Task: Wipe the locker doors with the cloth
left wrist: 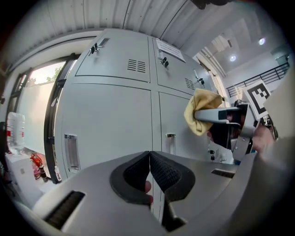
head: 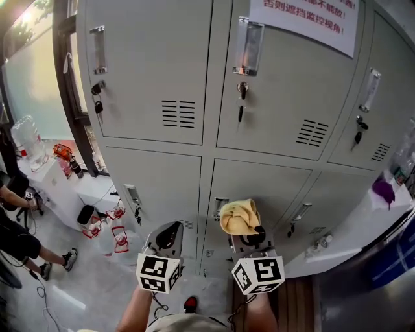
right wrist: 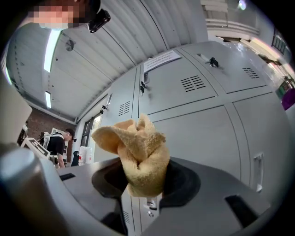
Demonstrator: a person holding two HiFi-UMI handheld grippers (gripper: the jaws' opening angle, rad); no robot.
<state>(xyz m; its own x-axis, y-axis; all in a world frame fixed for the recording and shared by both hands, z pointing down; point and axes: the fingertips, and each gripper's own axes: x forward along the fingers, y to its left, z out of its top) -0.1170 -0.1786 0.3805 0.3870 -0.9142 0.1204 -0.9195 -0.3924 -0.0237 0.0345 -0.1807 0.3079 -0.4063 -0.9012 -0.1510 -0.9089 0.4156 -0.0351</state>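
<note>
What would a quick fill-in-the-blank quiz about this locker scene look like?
The cloth clamped in the right gripper is ____ in colour.
The left gripper has its jaws pressed ____, with nothing between them.
The notice on the upper locker door carries ____ print.
Missing words: yellow; together; red.

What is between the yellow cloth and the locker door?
Nothing. The right gripper view shows the yellow cloth, clamped in the right gripper, facing a bare grey locker door; whether they touch, I cannot tell.
</note>
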